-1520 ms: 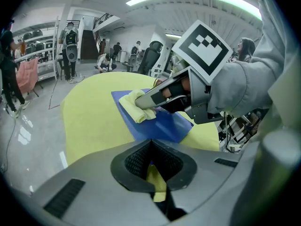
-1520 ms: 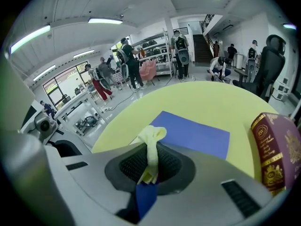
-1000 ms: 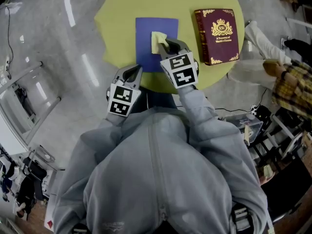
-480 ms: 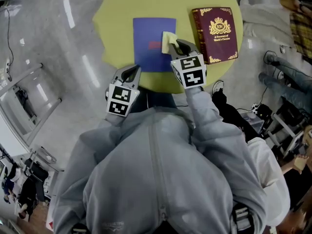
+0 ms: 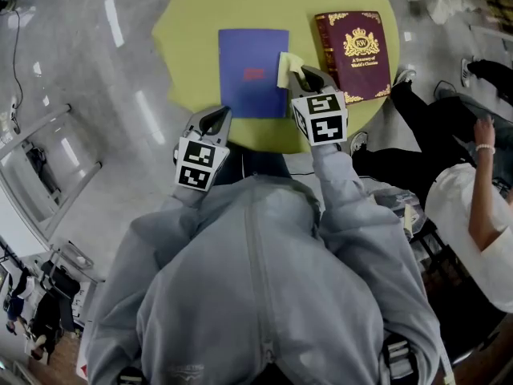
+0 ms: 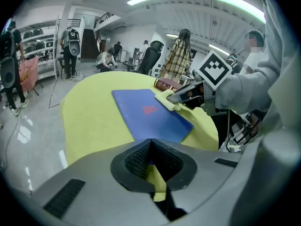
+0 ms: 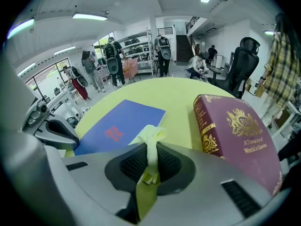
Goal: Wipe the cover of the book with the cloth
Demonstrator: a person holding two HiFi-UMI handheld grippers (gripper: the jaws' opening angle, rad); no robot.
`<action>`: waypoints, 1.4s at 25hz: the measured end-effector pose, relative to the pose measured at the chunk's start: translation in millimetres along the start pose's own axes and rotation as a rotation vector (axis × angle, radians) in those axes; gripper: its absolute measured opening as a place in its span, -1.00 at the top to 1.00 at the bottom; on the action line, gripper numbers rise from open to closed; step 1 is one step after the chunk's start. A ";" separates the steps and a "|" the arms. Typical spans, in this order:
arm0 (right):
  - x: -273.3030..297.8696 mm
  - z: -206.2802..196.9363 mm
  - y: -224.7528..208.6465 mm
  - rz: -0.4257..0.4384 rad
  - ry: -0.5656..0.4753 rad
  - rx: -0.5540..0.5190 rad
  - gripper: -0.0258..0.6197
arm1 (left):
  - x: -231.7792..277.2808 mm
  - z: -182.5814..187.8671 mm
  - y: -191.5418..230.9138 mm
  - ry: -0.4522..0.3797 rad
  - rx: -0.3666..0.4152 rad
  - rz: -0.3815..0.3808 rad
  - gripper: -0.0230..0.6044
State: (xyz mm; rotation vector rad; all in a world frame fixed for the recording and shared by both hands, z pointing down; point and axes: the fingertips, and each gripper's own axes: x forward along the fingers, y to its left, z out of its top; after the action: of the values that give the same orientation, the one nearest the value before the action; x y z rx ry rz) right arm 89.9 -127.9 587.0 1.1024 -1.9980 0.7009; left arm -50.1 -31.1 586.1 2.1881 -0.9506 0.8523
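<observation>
Two tools sit at the near rim of the round yellow-green counter [image 5: 192,38]. The right tool [image 5: 300,74] [image 7: 151,147] has its jaws clamped on a pale yellow cloth [image 5: 287,66] [image 7: 151,135], which bunches out just ahead of its tips. The cloth overlaps the right edge of the thin blue book [image 5: 252,70] [image 7: 117,126] [image 6: 148,112], lying ahead and to this tool's left. A maroon hardcover book [image 5: 357,50] [image 7: 235,131] lies just to its right, a bare strip of counter between the two books. The left tool [image 5: 218,119] [image 6: 150,142] has its jaws closed on nothing, just short of the blue book's near edge, with bare counter to its left.
</observation>
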 end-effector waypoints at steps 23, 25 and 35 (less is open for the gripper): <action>-34.0 44.9 133.9 0.372 -0.121 -0.069 0.75 | -7.2 -5.9 -7.8 0.014 0.002 -0.038 0.87; -28.4 39.3 146.0 0.407 -0.098 -0.065 0.75 | -6.4 -9.5 -7.9 0.025 0.004 -0.039 0.87; 5.3 14.7 158.7 0.403 0.002 -0.075 0.75 | -7.9 -12.3 -7.4 0.032 0.014 -0.039 0.87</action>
State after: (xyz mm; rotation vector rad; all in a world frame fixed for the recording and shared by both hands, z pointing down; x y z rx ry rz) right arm -55.0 -64.8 565.5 0.6577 -2.2505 0.8208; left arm -52.5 -14.9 585.9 2.1912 -0.8867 0.8750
